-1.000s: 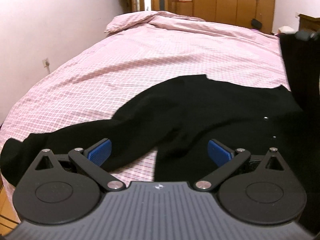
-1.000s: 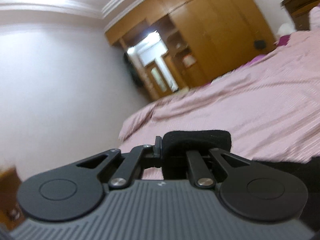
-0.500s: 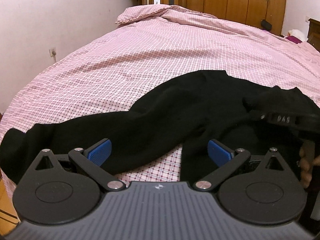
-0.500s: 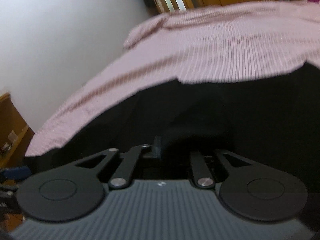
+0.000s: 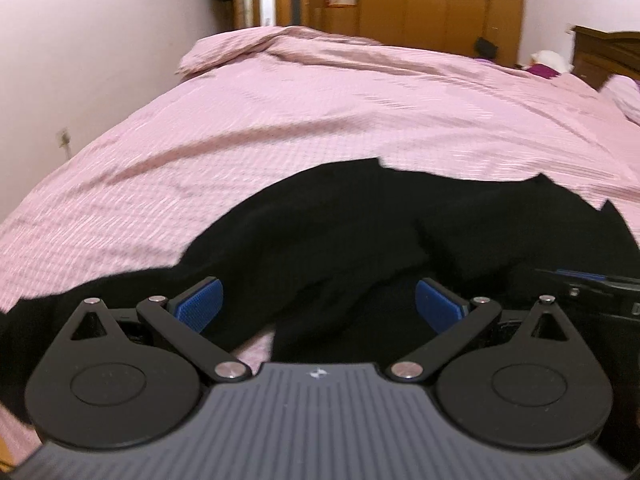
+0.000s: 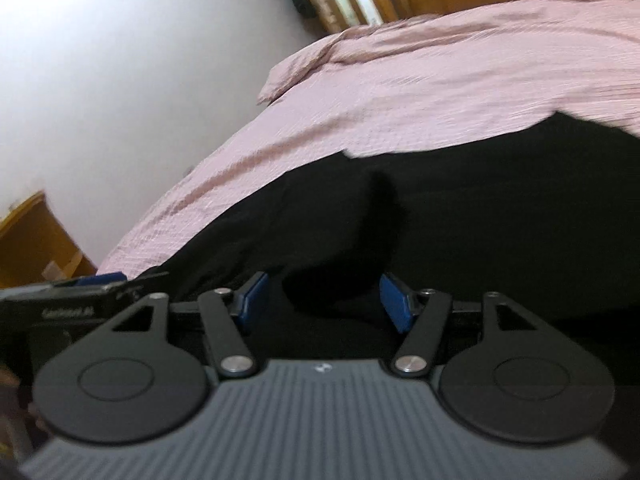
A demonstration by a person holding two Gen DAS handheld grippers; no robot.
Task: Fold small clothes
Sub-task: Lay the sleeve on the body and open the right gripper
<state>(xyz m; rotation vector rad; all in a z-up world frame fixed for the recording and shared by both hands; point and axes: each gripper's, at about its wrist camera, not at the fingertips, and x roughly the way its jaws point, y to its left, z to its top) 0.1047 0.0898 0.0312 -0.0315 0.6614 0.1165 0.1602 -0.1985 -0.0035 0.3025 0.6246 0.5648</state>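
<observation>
A black long-sleeved garment (image 5: pixel 340 232) lies spread on the pink checked bed cover (image 5: pixel 280 120); one sleeve runs off to the lower left. My left gripper (image 5: pixel 318 306) is open just above the garment's near edge. My right gripper (image 6: pixel 326 300) is open, with a loose black fold of the garment (image 6: pixel 360 248) lying between its blue pads. The right gripper shows at the right edge of the left wrist view (image 5: pixel 592 296), and the left gripper shows at the left edge of the right wrist view (image 6: pixel 68 300). The two grippers are side by side.
The bed reaches to a bunched-up pink quilt (image 5: pixel 280 44) at the far end. A white wall (image 5: pixel 80 60) runs along the left. Wooden wardrobes (image 5: pixel 440 4) stand behind, a dark wooden headboard (image 5: pixel 608 56) at right, a wooden cabinet (image 6: pixel 36 240) at lower left.
My right gripper came down from the air onto the garment and opened, letting go of the black fabric it held. My left gripper stayed open and shifted slightly.
</observation>
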